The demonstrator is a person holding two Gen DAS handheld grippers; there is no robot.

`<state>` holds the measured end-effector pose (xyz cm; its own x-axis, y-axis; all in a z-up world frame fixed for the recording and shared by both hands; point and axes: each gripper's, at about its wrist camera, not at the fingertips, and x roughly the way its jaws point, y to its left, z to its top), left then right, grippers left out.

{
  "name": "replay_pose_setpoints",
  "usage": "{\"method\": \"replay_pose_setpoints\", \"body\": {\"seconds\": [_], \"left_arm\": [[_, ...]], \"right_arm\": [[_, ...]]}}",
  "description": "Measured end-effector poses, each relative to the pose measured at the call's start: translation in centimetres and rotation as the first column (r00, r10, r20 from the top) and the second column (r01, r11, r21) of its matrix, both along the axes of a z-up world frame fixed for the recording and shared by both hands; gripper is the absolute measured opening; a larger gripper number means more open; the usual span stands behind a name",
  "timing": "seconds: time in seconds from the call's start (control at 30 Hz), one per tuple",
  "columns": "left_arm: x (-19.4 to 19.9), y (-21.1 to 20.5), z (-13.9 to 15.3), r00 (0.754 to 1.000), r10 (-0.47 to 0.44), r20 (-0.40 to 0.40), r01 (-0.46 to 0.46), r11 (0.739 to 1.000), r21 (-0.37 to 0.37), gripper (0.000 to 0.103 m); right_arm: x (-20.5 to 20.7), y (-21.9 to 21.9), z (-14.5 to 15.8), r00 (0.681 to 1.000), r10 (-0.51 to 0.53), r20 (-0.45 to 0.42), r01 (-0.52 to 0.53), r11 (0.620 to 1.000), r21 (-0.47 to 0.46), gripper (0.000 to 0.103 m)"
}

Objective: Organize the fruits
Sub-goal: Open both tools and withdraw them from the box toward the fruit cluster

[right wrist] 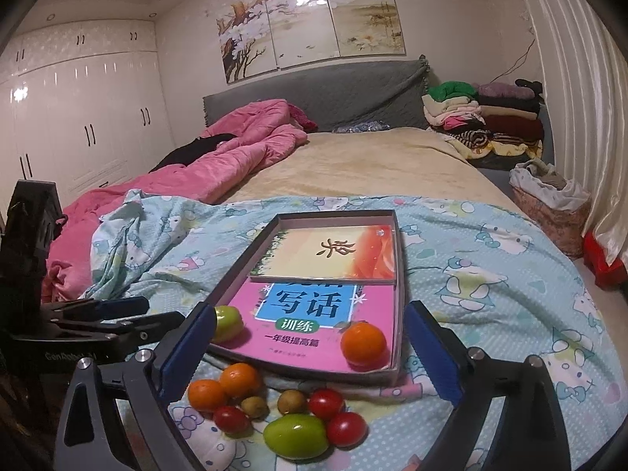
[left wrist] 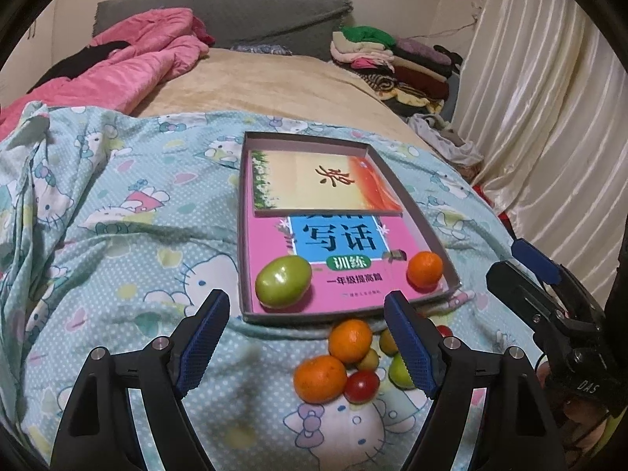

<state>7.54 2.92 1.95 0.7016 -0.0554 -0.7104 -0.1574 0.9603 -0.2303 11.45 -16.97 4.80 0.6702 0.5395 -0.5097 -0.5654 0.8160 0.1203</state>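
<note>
The left gripper [left wrist: 308,310] hangs over the blue cartoon-print bedsheet [left wrist: 129,235] with its jaws spread wide and nothing between the pads, just air above the near edge of the shallow box [left wrist: 426,231]. The right gripper [right wrist: 310,337] is the same deal: jaws gaping, empty, pointed at the box from the other side. Its blue-tipped fingers also peek into the left camera's view at the far right.

Inside the box there's a pink book [left wrist: 353,271] with a smaller booklet [left wrist: 322,180] lying on top of its far half. Two fruits already sit on the pink book: a big green fruit [left wrist: 283,281] in the near left corner and an orange [left wrist: 424,269] in the near right corner, pretty much against the box wall.

The rest of the fruit is in a loose pile on the sheet just in front of the box. From the right camera the pile shows two oranges [right wrist: 223,386] touching each other, three cherry tomatoes [right wrist: 325,403], two small brownish-green fruits [right wrist: 291,401], and another green fruit [right wrist: 295,436] closest to the camera. The pile sits roughly between the right gripper's fingers but lower down, and neither pad touches any of it.

Farther back there's a pink quilt [right wrist: 243,137] bunched up on the bed and a stack of folded clothes [right wrist: 490,117] by the headboard.
</note>
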Motion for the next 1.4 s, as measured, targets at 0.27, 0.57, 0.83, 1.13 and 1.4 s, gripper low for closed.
{"method": "replay_pose_setpoints", "body": {"seconds": [0.27,0.57,0.83,1.13,1.4], "left_arm": [[-1.6,-0.2,0.6,1.0,-0.012,0.012,0.012,1.0,-0.008,0.082],[-3.2,-0.2,1.0,1.0,-0.009,0.006,0.009,1.0,-0.004,0.082],[-3.6,-0.5,-0.2,0.999,-0.021,-0.046,0.021,1.0,0.008,0.082],[-3.4,-0.3,-1.5,0.995,-0.013,-0.101,0.014,1.0,0.002,0.082],[-2.8,-0.4,-3.2,0.986,-0.02,-0.165,0.023,1.0,0.017,0.082]], "right_arm": [[-1.5,-0.2,0.9,1.0,-0.023,0.018,0.022,1.0,0.015,0.096],[-3.3,-0.1,1.1,1.0,-0.024,0.016,0.024,1.0,-0.001,0.096],[-4.5,0.3,0.6,0.999,-0.035,-0.027,0.034,0.999,-0.042,0.096],[-4.7,0.5,-1.1,0.994,-0.066,-0.089,0.055,0.991,-0.12,0.096],[-3.5,0.1,-2.8,0.981,-0.105,-0.164,0.082,0.987,-0.141,0.096]]}}
